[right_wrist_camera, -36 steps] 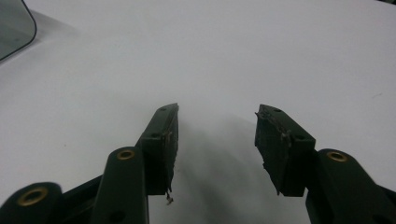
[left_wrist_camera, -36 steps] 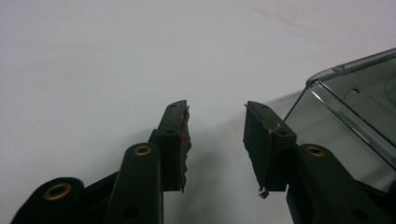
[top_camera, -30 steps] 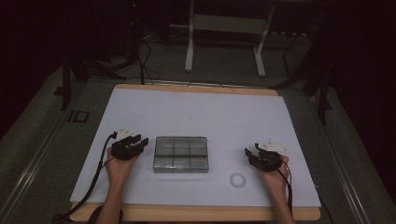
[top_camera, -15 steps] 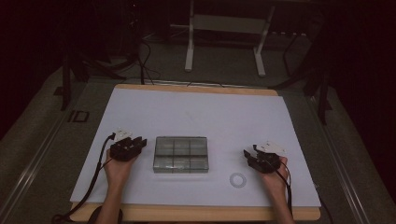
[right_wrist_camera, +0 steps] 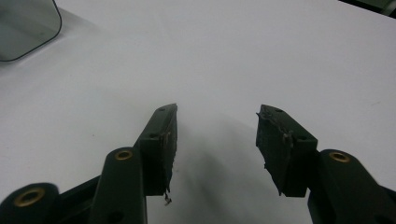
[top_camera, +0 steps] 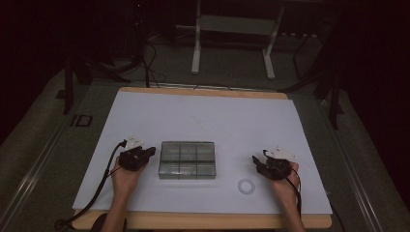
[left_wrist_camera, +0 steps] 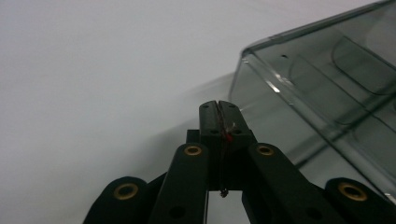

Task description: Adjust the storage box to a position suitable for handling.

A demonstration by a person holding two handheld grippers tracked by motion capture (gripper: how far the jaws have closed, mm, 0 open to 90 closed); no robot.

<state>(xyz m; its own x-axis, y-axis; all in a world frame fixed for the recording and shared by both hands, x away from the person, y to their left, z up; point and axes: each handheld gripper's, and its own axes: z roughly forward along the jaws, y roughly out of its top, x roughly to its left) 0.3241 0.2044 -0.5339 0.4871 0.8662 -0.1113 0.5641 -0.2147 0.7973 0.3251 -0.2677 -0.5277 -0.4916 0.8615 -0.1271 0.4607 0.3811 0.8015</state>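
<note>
White table (top_camera: 203, 121), dark room behind. Clear box (top_camera: 187, 159) sits between my grippers; I find no readable label on it. My left gripper (top_camera: 145, 153), jaws pressed together, lies just beside it. My right gripper (top_camera: 258, 162), jaws spread, rests well apart. Small ring (top_camera: 246, 186), perhaps tape, lies near it.

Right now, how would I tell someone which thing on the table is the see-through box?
Start at the white table and look to its near edge, between the person's two hands. The clear compartment box lies flat there, just right of the left tongs. It is smoky grey, rectangular, and divided into six cells, unlike the small white ring lying near the right tongs.
</note>
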